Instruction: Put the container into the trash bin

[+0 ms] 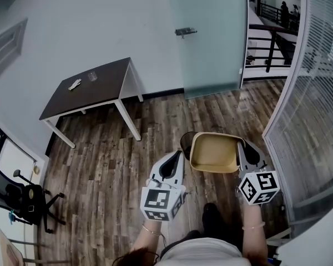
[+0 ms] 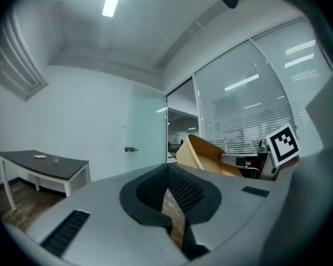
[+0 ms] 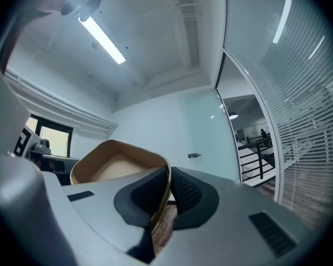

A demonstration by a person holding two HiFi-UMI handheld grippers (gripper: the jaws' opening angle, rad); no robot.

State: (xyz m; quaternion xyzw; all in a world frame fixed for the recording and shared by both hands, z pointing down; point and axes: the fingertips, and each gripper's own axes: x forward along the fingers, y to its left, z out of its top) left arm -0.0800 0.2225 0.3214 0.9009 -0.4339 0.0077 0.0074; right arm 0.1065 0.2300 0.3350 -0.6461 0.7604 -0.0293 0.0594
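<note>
- Right tongs: closed on the right-hand wall of the tan container. The thin rim is pinched between the two dark pads. The container sticks out to the left, open side facing up, and is empty.
- Left tongs: closed on nothing, with the pads meeting and only floor showing behind them. They are held level just left of the container and do not touch it.
- In the head view the container hangs in the air over the wooden floor. It is in front of the person, between the two tools.
- A dark rounded shape peeks out from behind the container's left edge. It may be the trash bin, but too little shows to be sure.
- Carrying advice: the grip is on one wall only, so the container could swing or slip. Keep the wrist level and move smoothly. The free left tongs could steady the far rim.
- Dropping advice: bring the container squarely over the bin's opening before parting the pads.
- Farther off: a dark desk by the wall, a frosted glass door and a black office chair.
</note>
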